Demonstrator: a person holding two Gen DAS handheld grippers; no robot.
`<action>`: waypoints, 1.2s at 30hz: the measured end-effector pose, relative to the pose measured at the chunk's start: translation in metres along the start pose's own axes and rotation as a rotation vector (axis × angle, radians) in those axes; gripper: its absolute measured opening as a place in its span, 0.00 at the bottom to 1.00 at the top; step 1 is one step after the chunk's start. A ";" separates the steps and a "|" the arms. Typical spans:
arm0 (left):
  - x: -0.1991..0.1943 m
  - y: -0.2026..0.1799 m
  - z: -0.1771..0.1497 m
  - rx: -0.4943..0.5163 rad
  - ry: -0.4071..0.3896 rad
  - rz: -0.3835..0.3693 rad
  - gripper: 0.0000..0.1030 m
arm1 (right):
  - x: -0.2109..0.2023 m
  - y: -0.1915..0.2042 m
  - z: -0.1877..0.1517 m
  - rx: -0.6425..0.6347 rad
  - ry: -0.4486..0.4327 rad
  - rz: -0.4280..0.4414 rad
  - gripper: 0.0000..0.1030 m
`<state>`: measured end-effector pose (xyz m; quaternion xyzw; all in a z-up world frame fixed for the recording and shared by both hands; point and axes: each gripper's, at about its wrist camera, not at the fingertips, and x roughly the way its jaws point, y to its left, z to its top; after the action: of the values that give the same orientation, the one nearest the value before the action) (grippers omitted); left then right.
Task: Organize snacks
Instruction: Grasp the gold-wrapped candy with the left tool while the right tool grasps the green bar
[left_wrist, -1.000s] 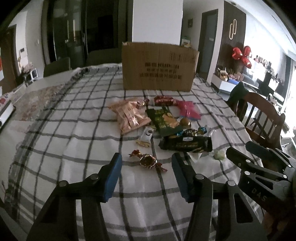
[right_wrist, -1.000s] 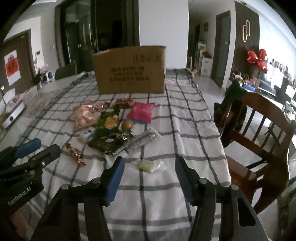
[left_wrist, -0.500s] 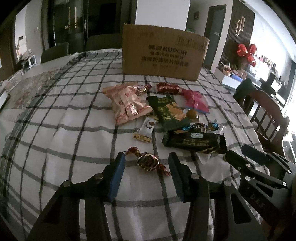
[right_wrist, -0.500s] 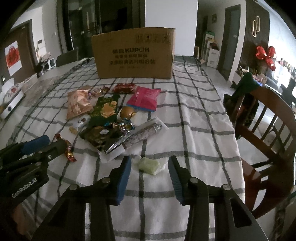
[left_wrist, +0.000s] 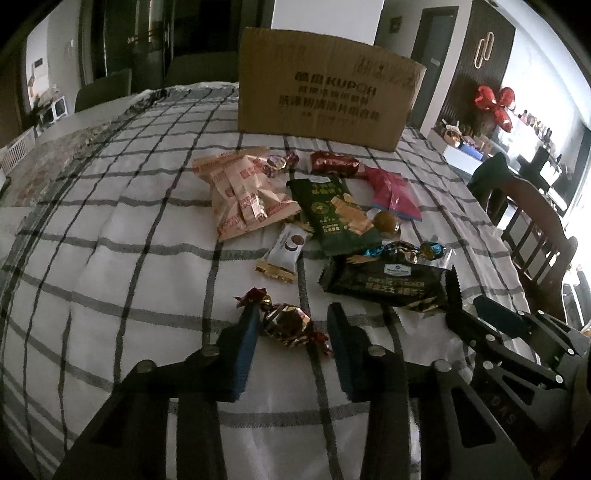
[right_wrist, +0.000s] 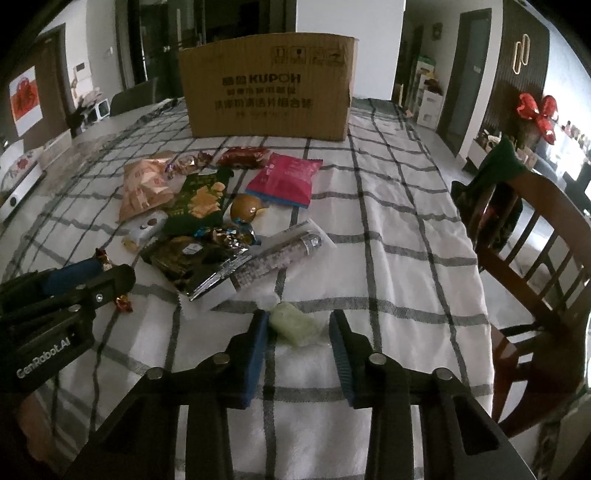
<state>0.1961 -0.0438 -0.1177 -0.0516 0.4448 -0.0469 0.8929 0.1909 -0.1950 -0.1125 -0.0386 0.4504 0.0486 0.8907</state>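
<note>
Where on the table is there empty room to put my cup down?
Bare checked tablecloth lies left of the tan cracker bag, and more between the pink packet and the wooden chair. The middle is crowded with snacks up to the cardboard box, and both grippers work the near edge.

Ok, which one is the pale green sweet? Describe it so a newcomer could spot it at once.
Start at the big cardboard box at the far end of the checked tablecloth, then come down past the snack pile towards the camera. The pale green sweet lies alone between the right gripper fingers. It is the only pale, clear-wrapped piece; its neighbours are dark or foil-wrapped.
</note>
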 end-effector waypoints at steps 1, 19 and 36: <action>0.000 0.001 0.000 -0.003 0.000 -0.003 0.30 | 0.000 0.001 0.000 -0.003 -0.002 -0.003 0.30; -0.057 -0.011 0.013 0.096 -0.148 -0.028 0.28 | -0.049 0.001 0.009 0.025 -0.125 0.023 0.29; -0.103 -0.013 0.075 0.186 -0.310 -0.090 0.28 | -0.095 0.002 0.065 0.075 -0.314 0.102 0.29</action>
<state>0.1937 -0.0391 0.0099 0.0047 0.2928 -0.1190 0.9487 0.1869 -0.1908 0.0022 0.0256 0.3088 0.0823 0.9472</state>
